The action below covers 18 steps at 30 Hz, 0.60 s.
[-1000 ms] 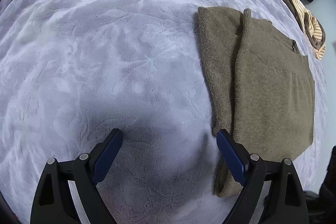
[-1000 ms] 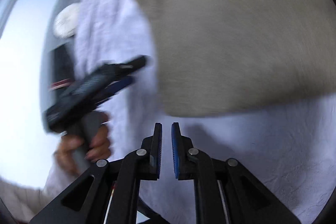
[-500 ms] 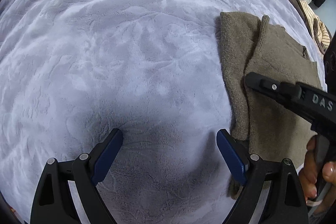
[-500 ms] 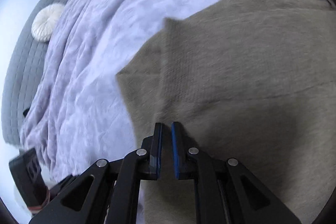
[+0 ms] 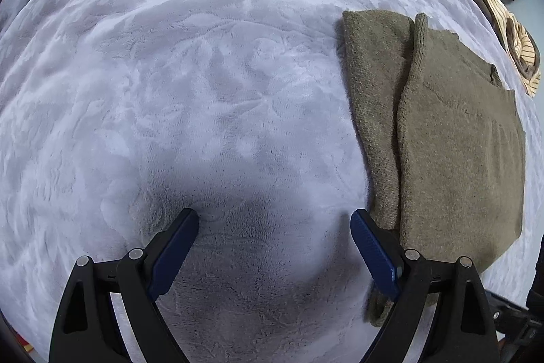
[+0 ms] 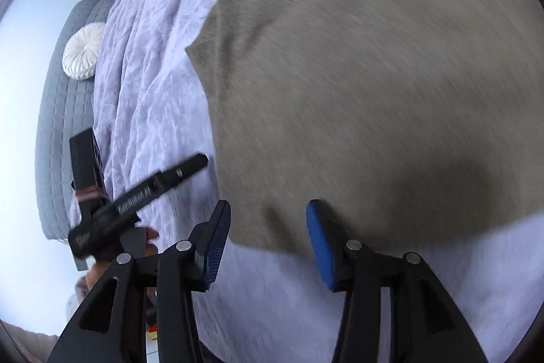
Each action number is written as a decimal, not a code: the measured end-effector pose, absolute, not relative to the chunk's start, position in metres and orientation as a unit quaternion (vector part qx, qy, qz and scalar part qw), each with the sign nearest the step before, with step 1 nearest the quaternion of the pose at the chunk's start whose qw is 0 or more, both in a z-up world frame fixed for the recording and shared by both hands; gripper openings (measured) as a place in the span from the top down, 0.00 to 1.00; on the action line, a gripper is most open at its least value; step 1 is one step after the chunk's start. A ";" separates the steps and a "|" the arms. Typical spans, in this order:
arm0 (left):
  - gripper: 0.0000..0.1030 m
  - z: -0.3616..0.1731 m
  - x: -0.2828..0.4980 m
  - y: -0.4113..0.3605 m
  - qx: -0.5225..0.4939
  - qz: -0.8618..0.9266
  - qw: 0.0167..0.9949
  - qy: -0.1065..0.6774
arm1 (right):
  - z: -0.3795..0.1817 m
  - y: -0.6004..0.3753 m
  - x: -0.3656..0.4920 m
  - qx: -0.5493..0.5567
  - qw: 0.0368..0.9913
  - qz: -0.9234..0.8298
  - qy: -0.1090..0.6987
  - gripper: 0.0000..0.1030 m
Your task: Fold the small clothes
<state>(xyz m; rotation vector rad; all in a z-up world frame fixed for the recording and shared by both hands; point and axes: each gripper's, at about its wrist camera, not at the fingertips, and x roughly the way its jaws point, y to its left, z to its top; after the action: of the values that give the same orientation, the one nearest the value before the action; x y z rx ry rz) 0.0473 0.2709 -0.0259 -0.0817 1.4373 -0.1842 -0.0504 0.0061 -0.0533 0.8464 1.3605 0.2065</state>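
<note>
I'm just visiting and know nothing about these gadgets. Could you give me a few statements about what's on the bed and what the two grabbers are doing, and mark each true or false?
1. The olive-brown knitted sweater lies folded on the pale lilac plush blanket. True.
2. The left gripper is clamped on the sweater. False: its jaws stand wide apart over bare blanket, holding nothing.
3. The right gripper has open jaws. True: they have just been opening, and no cloth is pinched between them.
4. A round white pillow rests on top of the sweater. False: it sits far off, against the grey quilted headboard.
</note>
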 end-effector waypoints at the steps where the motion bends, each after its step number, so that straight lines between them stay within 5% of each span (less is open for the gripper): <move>1: 0.11 -0.026 0.048 0.268 -0.035 -0.085 0.746 0.659 | -0.056 0.003 -0.059 0.388 0.687 0.088 0.609 0.51; 6: 0.11 -0.023 0.050 0.256 -0.029 -0.084 0.753 0.652 | -0.067 -0.007 -0.078 0.412 0.678 0.064 0.606 0.51; 8: 0.00 -0.019 0.051 0.248 -0.032 -0.084 0.760 0.644 | -0.070 -0.008 -0.080 0.424 0.678 0.060 0.597 0.51; 12: 0.00 -0.013 0.054 0.239 -0.039 -0.093 0.763 0.639 | -0.074 -0.018 -0.089 0.462 0.676 0.056 0.572 0.39; 18: 0.00 -0.022 0.068 0.241 -0.098 -0.105 0.737 0.660 | -0.084 -0.033 -0.092 0.550 0.665 0.036 0.504 0.39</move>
<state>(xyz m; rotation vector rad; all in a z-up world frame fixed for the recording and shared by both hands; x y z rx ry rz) 0.0677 0.2409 -0.0223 -0.2144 1.4494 -0.2316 -0.0919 -0.0331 -0.0844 1.2412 1.1381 0.0823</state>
